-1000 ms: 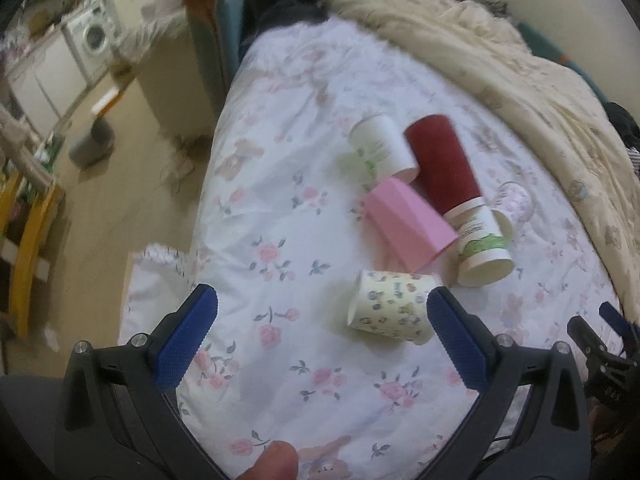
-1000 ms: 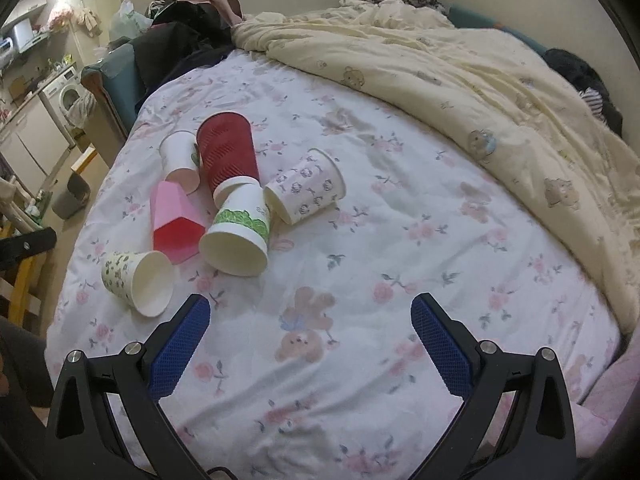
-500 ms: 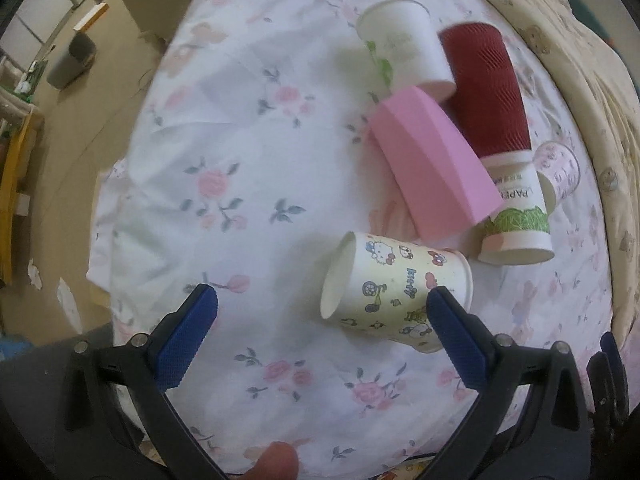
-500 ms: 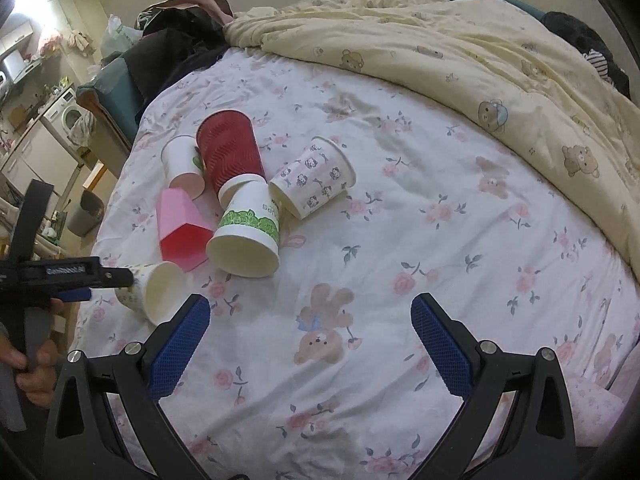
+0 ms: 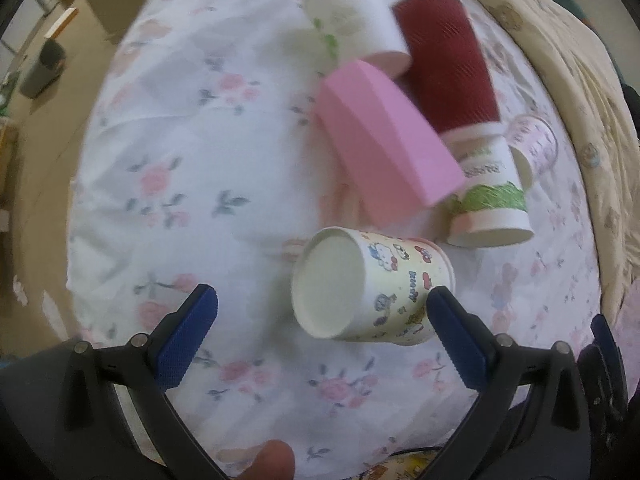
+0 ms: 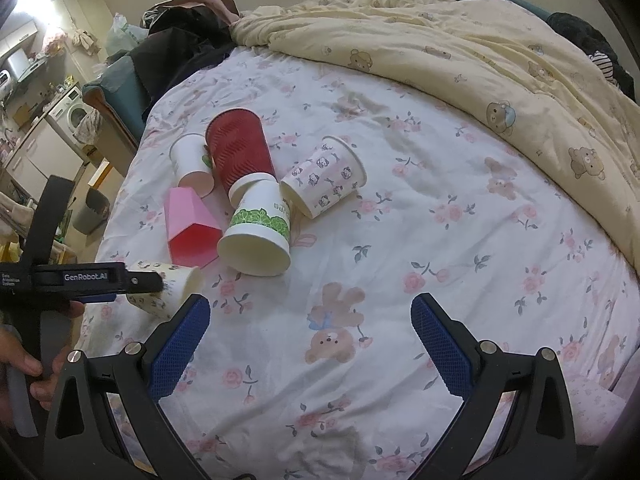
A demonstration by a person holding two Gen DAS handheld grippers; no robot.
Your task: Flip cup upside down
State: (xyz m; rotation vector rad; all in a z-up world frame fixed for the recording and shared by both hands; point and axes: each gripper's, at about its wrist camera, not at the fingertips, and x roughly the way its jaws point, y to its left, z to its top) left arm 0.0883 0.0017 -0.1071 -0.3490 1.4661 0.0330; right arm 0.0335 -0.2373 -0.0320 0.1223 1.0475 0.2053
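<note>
Floral-sheeted bed (image 6: 440, 184) carries six tipped cups (image 6: 256, 236) and a quilt (image 6: 500, 60).

Each claw, left claw (image 5: 320, 332) and right claw (image 6: 306, 344), is built from black plastic arms with silver screws and blue, textured pads (image 6: 178, 344). White "GenRobot.AI" lettering is printed on the left claw's body. Bare skin is seen on the left hand (image 6: 24, 368).

"GenRobot.AI" reads in white letters on the black arm of the left hand-held gripper (image 6: 86, 286), at nine o'clock in the right wrist view. The print on the green-banded paper cup (image 6: 258, 228) and the cartoon cup (image 5: 372, 284) is too blurred to read.
</note>
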